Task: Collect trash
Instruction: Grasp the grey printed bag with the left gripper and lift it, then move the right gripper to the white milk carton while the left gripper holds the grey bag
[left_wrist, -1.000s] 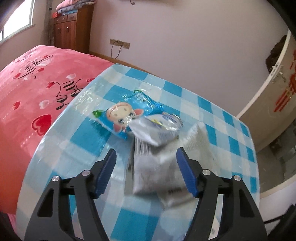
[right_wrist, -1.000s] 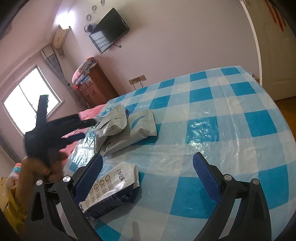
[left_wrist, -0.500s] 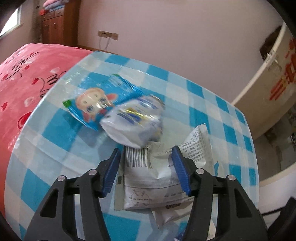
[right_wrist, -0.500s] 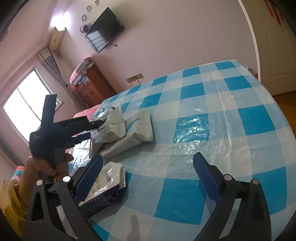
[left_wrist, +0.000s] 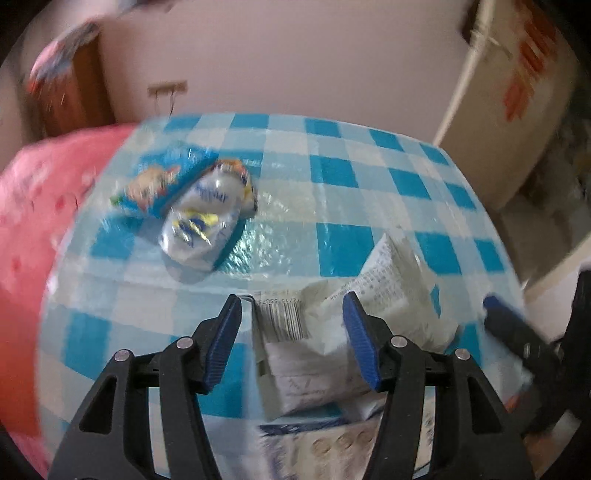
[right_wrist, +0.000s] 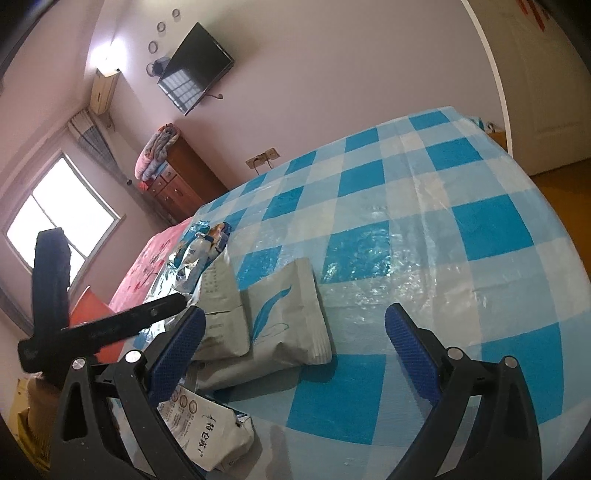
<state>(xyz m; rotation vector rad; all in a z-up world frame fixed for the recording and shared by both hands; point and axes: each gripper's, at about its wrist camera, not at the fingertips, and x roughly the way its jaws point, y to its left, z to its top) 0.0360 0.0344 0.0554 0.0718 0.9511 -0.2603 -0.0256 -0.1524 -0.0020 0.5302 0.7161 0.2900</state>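
Tablecloth (right_wrist: 424, 236): checked, bright blue + pale blue + white squares, glossy sheen. On cloth near its left edge: blue snack pkt (left_wrist: 162, 181) w/ cartoon print; just beside it silver-white wrapper (left_wrist: 203, 218) w/ blue + yellow marks. Nearer cloth centre: grey pouch (right_wrist: 288, 314) w/ blue feather motif; touching it, grey-white pkt (right_wrist: 221, 299), small dark print, barcode on back. At cloth's near edge: white bag (right_wrist: 207, 424), dark-blue characters, round gold-ringed icons. Left of cloth: pink bedspread (left_wrist: 33, 206), red hearts. Beyond cloth: brown wood dresser (right_wrist: 181, 177), black TV (right_wrist: 195, 70), pale lilac wall. Gripper frames black, blue ribbed pads (right_wrist: 410, 343).
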